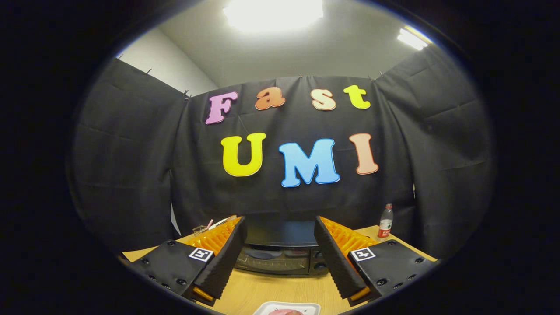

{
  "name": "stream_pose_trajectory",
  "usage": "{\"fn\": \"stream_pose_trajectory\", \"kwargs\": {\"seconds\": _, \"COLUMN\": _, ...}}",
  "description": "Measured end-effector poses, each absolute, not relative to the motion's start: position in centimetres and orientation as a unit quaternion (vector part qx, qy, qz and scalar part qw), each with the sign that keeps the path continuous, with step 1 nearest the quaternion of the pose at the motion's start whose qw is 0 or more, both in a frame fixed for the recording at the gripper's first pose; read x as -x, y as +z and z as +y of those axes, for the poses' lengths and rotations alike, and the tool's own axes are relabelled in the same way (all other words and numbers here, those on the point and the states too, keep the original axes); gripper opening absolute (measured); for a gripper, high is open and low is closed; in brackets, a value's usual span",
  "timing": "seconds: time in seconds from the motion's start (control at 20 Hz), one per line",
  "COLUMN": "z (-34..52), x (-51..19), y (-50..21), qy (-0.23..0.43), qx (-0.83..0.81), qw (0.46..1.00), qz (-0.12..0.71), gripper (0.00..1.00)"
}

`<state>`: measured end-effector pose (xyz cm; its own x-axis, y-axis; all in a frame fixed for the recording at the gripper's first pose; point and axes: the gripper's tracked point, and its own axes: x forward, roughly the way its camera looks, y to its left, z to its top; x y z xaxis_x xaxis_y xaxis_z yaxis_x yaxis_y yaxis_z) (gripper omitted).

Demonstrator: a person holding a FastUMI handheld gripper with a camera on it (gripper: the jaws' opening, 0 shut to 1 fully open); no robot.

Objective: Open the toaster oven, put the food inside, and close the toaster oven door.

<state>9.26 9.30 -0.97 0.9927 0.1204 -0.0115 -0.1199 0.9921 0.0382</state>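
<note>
A black toaster oven (280,253) stands on the wooden table beyond my fingers, its glass door shut and facing me. My gripper (279,249) is open, its two black ribbed fingers (225,258) spread wide with nothing between them, held above the table in front of the oven. Just below the fingers lies a white tray (286,308) with a pinkish piece of food (285,312) on it, mostly cut off from sight.
A plastic water bottle (385,222) with a red label stands on the table to the right of the oven. A small clear container with pens (205,226) sits behind the left finger. Bare wooden table (271,288) lies between the oven and the tray.
</note>
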Motion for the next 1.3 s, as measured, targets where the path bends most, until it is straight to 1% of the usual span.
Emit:
{"fn": "stream_pose_trajectory", "kwargs": {"seconds": 0.35, "z": 13.5, "x": -14.4, "y": -4.3, "qy": 0.075, "qx": -0.027, "qw": 0.996, "qz": 0.038, "gripper": 0.98}}
{"fn": "stream_pose_trajectory", "kwargs": {"seconds": 0.55, "z": 15.0, "x": -17.1, "y": -6.6, "qy": 0.072, "qx": -0.030, "qw": 0.995, "qz": 0.059, "gripper": 0.98}}
{"fn": "stream_pose_trajectory", "kwargs": {"seconds": 0.95, "z": 16.0, "x": -22.0, "y": -11.4, "qy": 0.051, "qx": -0.021, "qw": 0.993, "qz": 0.105, "gripper": 0.98}}
{"fn": "stream_pose_trajectory", "kwargs": {"seconds": 1.3, "z": 16.0, "x": -24.3, "y": -15.6, "qy": 0.021, "qx": -0.001, "qw": 0.989, "qz": 0.146, "gripper": 0.98}}
